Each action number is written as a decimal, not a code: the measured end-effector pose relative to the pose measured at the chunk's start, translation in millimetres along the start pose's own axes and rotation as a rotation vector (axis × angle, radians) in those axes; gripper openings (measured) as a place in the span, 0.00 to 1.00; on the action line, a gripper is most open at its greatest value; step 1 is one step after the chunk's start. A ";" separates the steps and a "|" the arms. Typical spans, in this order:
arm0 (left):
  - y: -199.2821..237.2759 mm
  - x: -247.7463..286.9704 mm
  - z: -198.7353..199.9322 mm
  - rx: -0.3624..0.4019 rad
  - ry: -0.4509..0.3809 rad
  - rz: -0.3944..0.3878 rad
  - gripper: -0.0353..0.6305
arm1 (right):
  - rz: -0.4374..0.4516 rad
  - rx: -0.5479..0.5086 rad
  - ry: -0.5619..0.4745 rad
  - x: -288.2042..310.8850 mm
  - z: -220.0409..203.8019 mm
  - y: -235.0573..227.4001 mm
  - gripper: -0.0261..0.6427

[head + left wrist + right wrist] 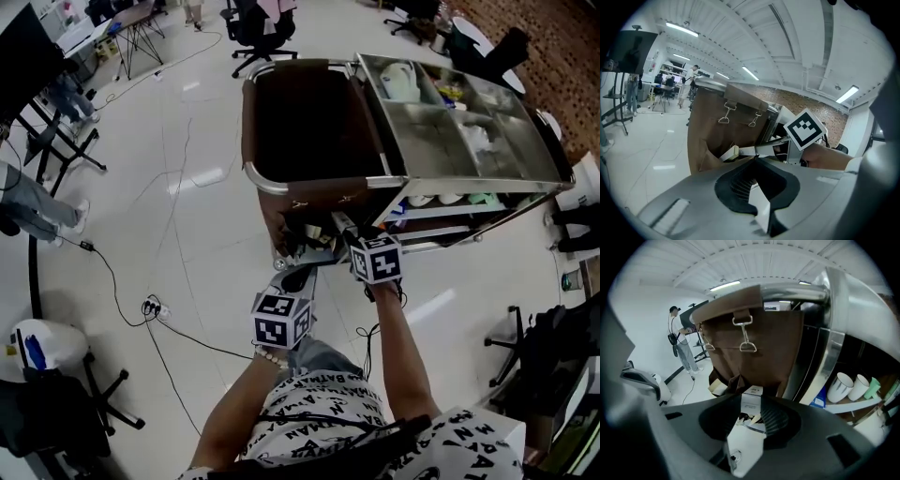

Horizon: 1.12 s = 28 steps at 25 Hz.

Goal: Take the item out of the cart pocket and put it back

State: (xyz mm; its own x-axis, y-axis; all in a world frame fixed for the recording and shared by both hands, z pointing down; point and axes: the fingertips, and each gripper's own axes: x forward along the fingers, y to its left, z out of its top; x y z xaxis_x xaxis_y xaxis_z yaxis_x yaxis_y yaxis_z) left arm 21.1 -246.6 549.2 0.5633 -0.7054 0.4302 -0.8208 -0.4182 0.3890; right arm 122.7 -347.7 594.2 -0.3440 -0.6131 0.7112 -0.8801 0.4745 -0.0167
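Where the brown bag (pixel 300 122) hangs at the nine-o'clock end of the steel cart (pixel 469 141), its outer pocket (pixel 729 380) faces the person at six o'clock.

Right gripper (pixel 752 398): jaws partly apart, clamped on a small white box (pixel 751 404) with a printed label, held at the pocket's mouth. A cream box (pixel 717 388) shows in the pocket at ten o'clock of the held one.

Left gripper (pixel 754 160): jaws closed together, nothing between them. In the head view it sits near the pocket, at seven o'clock of the right gripper.
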 end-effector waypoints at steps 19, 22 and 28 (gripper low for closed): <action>31.3 13.3 -21.8 -0.082 0.057 0.033 0.06 | -0.056 -0.090 0.092 51.5 -9.2 5.8 0.28; 30.7 9.3 -19.8 -0.089 0.048 0.035 0.06 | -0.059 -0.089 0.090 46.3 -9.8 5.7 0.31; 22.1 -1.2 -10.5 -0.089 0.011 0.023 0.06 | -0.017 0.010 -0.006 13.8 -8.0 3.8 0.31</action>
State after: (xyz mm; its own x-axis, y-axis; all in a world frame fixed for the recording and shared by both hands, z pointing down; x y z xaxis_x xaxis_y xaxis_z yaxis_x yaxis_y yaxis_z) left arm 3.3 -249.0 565.9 0.5461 -0.7078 0.4482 -0.8220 -0.3496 0.4495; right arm 117.3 -349.3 609.6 -0.3312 -0.6243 0.7075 -0.8889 0.4579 -0.0121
